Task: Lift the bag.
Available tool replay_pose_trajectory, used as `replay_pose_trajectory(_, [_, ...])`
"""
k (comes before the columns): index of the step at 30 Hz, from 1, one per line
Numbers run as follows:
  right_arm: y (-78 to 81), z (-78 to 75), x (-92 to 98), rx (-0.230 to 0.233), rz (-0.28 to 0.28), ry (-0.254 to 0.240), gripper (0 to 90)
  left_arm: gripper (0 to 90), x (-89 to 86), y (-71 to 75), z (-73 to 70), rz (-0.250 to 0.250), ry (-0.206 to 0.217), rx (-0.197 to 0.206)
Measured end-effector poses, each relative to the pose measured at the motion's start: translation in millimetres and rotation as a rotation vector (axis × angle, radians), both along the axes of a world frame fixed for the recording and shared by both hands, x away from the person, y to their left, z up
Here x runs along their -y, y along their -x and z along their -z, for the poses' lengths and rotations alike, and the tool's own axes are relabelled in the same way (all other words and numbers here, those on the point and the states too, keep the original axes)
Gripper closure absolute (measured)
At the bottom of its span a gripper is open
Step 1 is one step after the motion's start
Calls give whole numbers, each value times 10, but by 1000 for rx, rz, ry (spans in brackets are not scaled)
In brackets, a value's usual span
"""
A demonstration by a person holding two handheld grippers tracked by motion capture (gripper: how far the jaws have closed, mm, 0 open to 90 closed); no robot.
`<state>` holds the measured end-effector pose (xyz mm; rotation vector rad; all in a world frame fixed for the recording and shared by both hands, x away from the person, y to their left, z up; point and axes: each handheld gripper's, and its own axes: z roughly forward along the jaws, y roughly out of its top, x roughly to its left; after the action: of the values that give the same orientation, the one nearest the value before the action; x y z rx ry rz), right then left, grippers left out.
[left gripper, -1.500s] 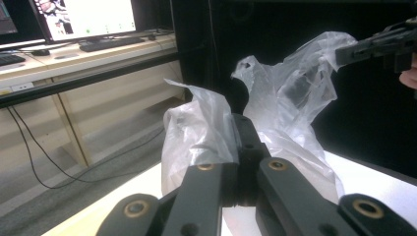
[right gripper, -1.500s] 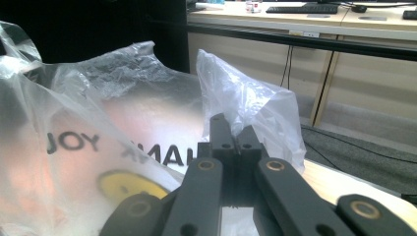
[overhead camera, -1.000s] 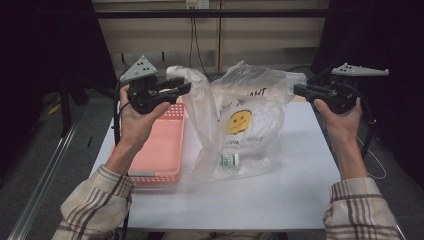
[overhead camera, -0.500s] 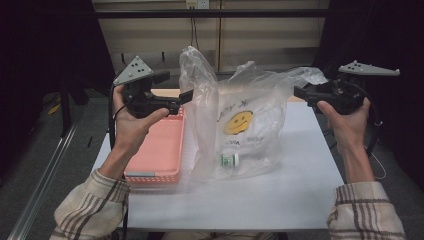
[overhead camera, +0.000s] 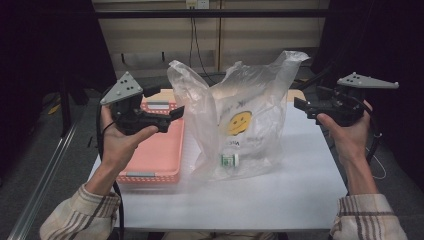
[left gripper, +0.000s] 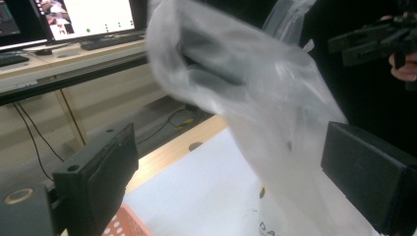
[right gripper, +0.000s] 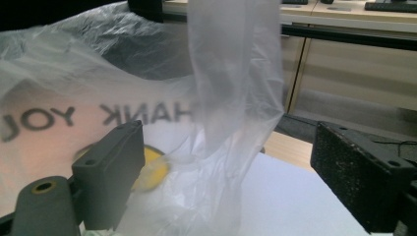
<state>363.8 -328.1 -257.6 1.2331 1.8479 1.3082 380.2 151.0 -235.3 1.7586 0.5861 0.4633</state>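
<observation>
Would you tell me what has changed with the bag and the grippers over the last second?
Both grippers let go of the plastic bag: the left gripper and right gripper have just opened their jaws and drawn apart, clear of the handles, which now stand up on their own. The pink basket and the small jar inside the bag stayed put.

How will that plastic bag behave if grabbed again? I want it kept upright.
The bag looks thin and crumpled, so probably floppy and light. Its handles stand loosely, so they would likely sag. The small item inside may steady its base slightly.
</observation>
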Motion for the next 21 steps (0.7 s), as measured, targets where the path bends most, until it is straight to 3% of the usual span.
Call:
replay_pose_trajectory(5, [44,85,-27,2,-2,-11,128,68,-131,36,30,-24,1,2])
replay_pose_trajectory(16, [210,414,-160,-34,-17,5,113,67,-199,50,447,-45,-62,-55])
replay_pose_trajectory(21, [299,607,-208,-53,3,4,111,61,-229,78,609,-60,-73,-84])
